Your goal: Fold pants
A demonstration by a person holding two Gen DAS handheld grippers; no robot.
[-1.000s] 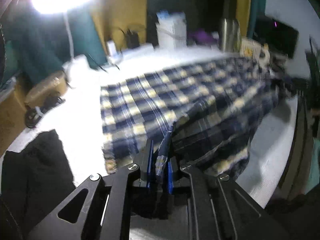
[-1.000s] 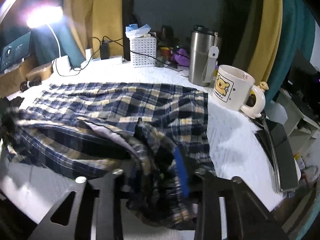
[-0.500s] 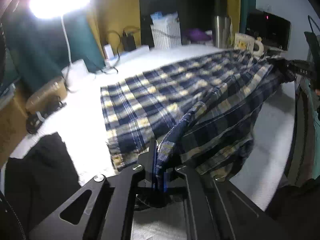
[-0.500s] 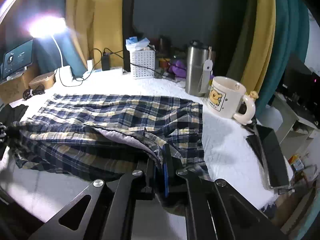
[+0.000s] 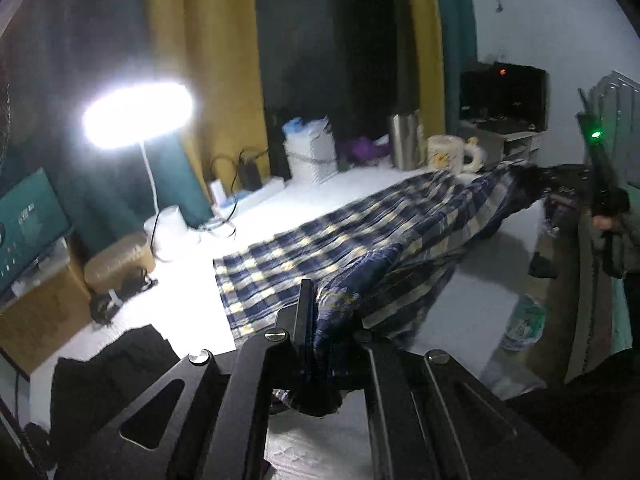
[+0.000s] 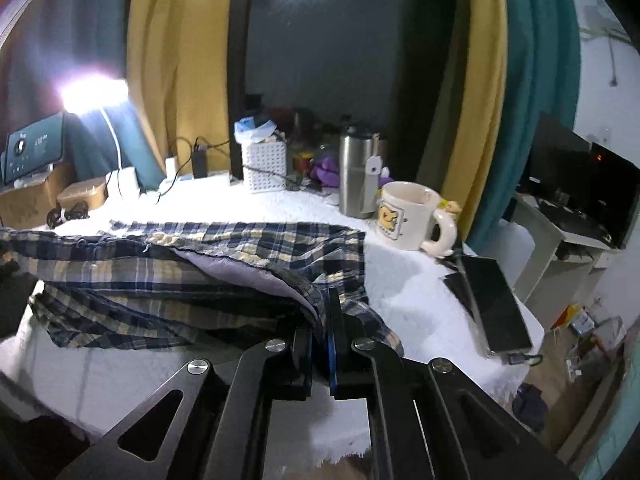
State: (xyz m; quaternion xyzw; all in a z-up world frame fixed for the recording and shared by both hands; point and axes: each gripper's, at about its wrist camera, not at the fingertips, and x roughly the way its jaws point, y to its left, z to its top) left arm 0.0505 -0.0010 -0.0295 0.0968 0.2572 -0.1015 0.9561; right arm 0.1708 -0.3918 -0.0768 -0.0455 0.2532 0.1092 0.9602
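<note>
Our left gripper [image 5: 320,320] is clenched on one edge of the plaid pants [image 5: 360,236], our right gripper [image 6: 320,320] on another. Since a second ago both fingers have closed on the cloth and raised it off the white desk [image 6: 408,280]; the far half still lies flat.

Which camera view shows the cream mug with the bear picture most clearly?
The right wrist view. There the cream mug stands close and sharp on the white table cover, beside the steel tumbler, with its picture and handle visible. In the left wrist view the mug is small, far and blurred, so the picture is unreadable.
</note>
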